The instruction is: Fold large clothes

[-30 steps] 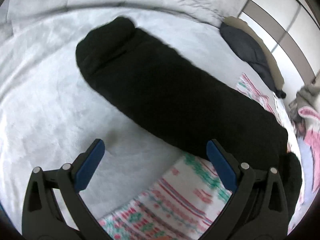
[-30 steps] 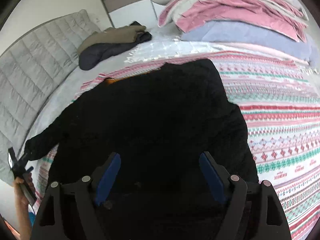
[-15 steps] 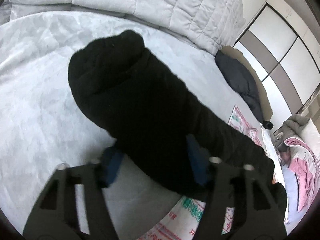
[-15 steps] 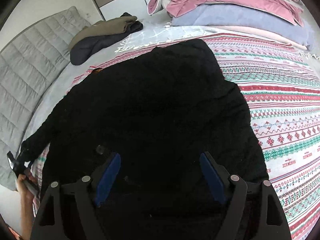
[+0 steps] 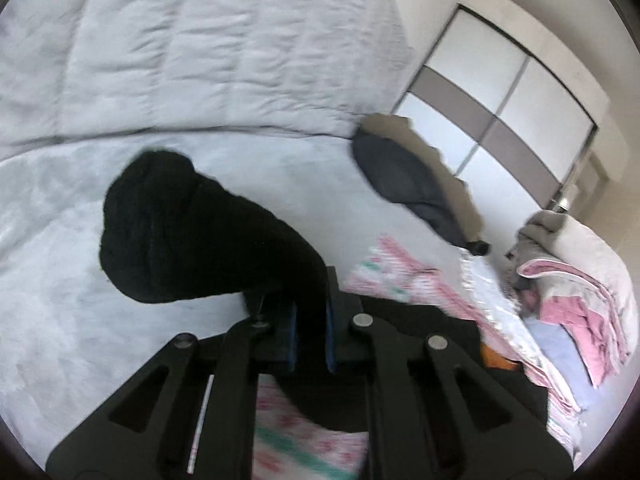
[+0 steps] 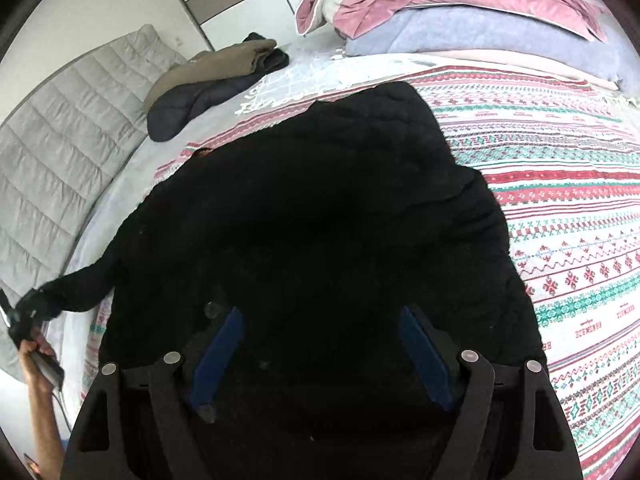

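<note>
Large garment spread across a bed, one sleeve lifted at its left edge.

The garment [image 6: 320,220] lies on a patterned blanket [image 6: 560,240] in the middle of the bed [image 5: 60,260]. Its sleeve [image 5: 180,228] reaches left, clamped in the left gripper [image 5: 310,332]. The right gripper [image 6: 320,352] hangs over the garment's near part. Far left lie folded clothes [image 6: 208,84]; far right, piled bedding [image 6: 460,12]. The headboard [image 6: 52,152] runs along the left.
</note>
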`<state>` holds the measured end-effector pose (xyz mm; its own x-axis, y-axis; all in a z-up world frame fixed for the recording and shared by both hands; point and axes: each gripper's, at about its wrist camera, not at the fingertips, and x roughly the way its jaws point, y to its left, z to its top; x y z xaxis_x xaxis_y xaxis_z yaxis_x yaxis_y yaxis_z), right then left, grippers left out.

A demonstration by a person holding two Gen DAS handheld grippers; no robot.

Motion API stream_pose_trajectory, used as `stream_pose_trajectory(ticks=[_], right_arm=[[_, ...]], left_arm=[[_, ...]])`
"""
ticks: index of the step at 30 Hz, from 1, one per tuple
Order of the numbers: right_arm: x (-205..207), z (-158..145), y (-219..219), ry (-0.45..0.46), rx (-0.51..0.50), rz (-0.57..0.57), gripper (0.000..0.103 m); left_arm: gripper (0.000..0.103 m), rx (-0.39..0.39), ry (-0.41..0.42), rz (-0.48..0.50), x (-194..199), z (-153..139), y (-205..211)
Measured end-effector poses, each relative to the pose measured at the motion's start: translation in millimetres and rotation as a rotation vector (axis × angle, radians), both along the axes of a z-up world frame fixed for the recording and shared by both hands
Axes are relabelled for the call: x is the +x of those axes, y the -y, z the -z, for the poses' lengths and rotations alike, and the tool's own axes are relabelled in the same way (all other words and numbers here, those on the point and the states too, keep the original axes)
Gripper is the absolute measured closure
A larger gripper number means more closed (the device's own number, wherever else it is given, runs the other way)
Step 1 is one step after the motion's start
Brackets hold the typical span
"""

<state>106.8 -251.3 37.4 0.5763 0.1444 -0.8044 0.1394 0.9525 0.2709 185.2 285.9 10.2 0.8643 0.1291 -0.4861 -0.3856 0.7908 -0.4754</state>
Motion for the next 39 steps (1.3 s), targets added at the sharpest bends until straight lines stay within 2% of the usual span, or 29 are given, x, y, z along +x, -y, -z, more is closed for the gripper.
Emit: stream_pose_trajectory(ticks=[6, 9, 13, 18, 21, 24, 26, 27, 28, 29, 31, 32, 36, 39], right_arm=[[4, 0, 7, 0.012, 0.027, 0.006, 0.02], [8, 2, 6, 0.015, 0.031, -0.006, 0.02], [11, 5, 3, 0.011, 0.024, -0.014, 0.02], [11, 5, 2, 0.017, 0.014, -0.02, 0.02], [9, 3, 4, 0.023, 0.018, -0.012, 0.02], [7, 3, 4, 0.028, 0.02, -0.01, 0.02], [7, 2, 3, 0.03, 0.016, -0.014, 0.02], [7, 2, 2, 0.032, 0.012, -0.017, 0.02], [7, 1, 1, 0.036, 0.007, -0.021, 0.02], [6, 0, 1, 0.041, 0.004, -0.024, 0.02], [7, -2, 1, 0.052, 0.001, -0.024, 0.02], [7, -3, 0, 0.056, 0.012, -0.026, 0.02], [12, -8, -1, 0.064, 0.076, -0.054, 0.02], [17, -18, -8, 0.085, 0.139, -0.08, 0.02]], left_arm=[[0.092, 0.05, 0.052, 0.172, 19, -38, 72], [0.092, 0.084, 0.054, 0.279, 29, -46, 115], [0.092, 0.131, 0.036, 0.435, 40, -40, 175], [0.092, 0.175, -0.034, 0.664, 51, -7, 250], [0.091, 0.164, -0.15, 0.811, 62, 35, 288], [0.086, 0.216, -0.253, 0.826, 65, 68, 306], [0.084, 0.235, -0.236, 0.82, 60, 72, 305], [0.082, 0.233, -0.225, 0.815, 56, 69, 302], [0.07, 0.226, -0.228, 0.815, 51, 64, 299], [0.043, 0.208, -0.236, 0.823, 48, 59, 295], [0.014, 0.143, -0.203, 0.856, 35, 46, 283], [0.012, 0.142, -0.181, 0.858, 27, 38, 277], [0.01, 0.24, -0.154, 0.801, -7, 16, 246], [0.009, 0.24, -0.149, 0.726, -19, 11, 217]])
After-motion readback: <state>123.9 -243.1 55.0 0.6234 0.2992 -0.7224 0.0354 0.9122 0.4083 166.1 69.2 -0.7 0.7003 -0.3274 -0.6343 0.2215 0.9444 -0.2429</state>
